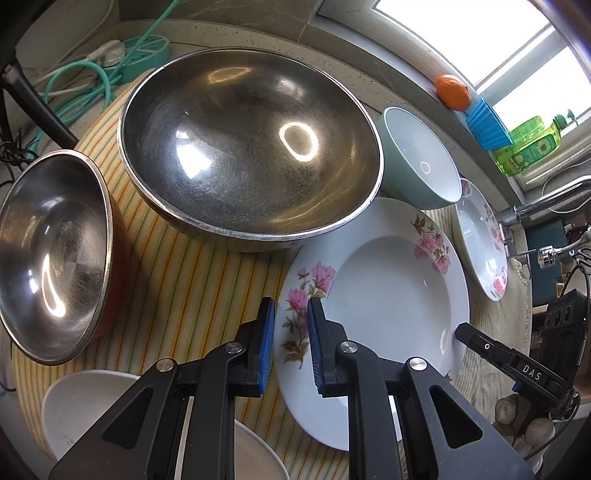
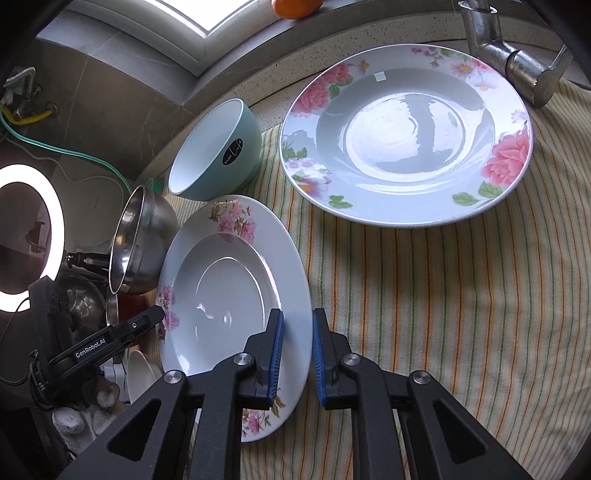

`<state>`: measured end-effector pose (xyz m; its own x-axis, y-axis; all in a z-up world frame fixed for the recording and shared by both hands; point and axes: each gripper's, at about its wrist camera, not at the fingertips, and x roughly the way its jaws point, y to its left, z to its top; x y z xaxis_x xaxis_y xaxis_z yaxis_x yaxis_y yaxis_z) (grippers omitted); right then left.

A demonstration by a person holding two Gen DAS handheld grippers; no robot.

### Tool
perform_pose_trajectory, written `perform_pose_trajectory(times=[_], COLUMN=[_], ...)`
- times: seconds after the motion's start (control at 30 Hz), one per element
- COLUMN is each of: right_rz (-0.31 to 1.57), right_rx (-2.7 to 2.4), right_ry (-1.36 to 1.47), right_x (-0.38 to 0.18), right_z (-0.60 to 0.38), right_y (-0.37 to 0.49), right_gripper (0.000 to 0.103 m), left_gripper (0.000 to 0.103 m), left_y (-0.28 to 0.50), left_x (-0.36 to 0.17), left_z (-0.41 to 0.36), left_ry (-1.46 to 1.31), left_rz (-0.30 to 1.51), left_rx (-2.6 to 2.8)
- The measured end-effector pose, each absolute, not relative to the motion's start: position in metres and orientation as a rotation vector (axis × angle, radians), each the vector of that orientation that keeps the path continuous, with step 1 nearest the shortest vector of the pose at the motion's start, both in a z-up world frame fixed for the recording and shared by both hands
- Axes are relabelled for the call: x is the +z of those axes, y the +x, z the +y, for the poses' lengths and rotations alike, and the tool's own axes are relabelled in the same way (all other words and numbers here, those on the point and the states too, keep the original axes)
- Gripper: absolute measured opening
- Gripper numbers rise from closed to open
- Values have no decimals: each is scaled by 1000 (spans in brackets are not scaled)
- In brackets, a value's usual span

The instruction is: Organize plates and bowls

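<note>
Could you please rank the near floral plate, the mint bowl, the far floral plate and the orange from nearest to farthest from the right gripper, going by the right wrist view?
1. Near floral plate: its rim sits between the right gripper jaws.
2. Mint bowl: upper left, beyond that plate.
3. Far floral plate: upper right, on the striped cloth; too close to call against the bowl.
4. Orange: windowsill, top edge.

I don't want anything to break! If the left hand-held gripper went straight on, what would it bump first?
Probably the flowered plate. The left hand-held gripper has its rim between its fingers. The big steel bowl stands further along, though depth is hard to judge.
</note>
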<state>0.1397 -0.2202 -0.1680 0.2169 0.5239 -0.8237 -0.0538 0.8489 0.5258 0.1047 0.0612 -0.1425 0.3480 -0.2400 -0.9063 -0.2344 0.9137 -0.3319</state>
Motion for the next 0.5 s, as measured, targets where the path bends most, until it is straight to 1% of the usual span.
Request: perform_pose_trajectory(times=[0.5], right_rz=[1307], right_rx=[398], right_ry=[440], right_x=[-166], right_z=[-222], right_y=[139], right_gripper=[14], left_gripper=[16], left_y=[104], left_x=[-142], left_z=[58], left_ry=[-452], left_rz=[1223], left_rx=[-5])
